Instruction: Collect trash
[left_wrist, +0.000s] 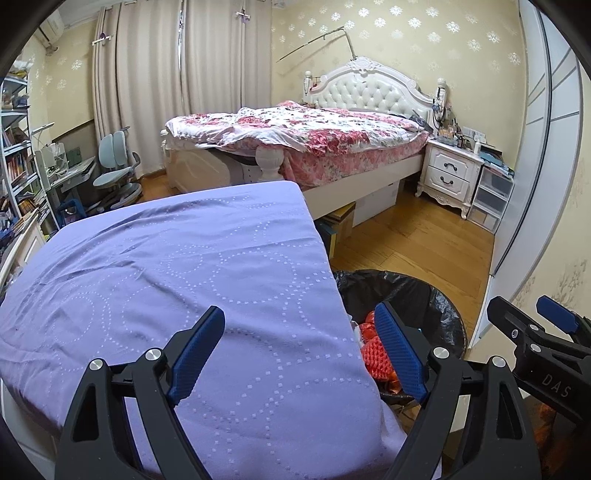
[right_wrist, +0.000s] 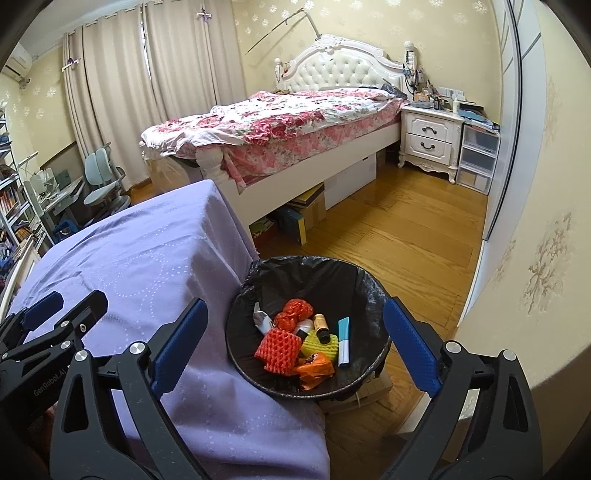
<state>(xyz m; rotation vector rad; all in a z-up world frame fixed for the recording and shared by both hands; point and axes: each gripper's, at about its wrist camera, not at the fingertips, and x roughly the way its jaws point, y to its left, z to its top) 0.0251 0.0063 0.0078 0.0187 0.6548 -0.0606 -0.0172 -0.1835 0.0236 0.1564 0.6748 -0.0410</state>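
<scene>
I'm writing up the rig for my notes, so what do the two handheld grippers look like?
Both match: the left gripper and right gripper have matte black plastic frames with triangular cut-outs, round silver pivot bolts, and long fingers faced with ribbed blue rubber pads. White lettering shows on the bodies: DAS on the right one, GenRobot.AI on the left. No cables or sleeves are visible.

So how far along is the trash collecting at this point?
Mostly done, it seems. The bin beside the table already holds red foam netting, a small bottle and other bits. Nothing is in hand: the left gripper and right gripper both stand open and empty. The purple tablecloth shows no trash left, though its near edge is hidden.
</scene>
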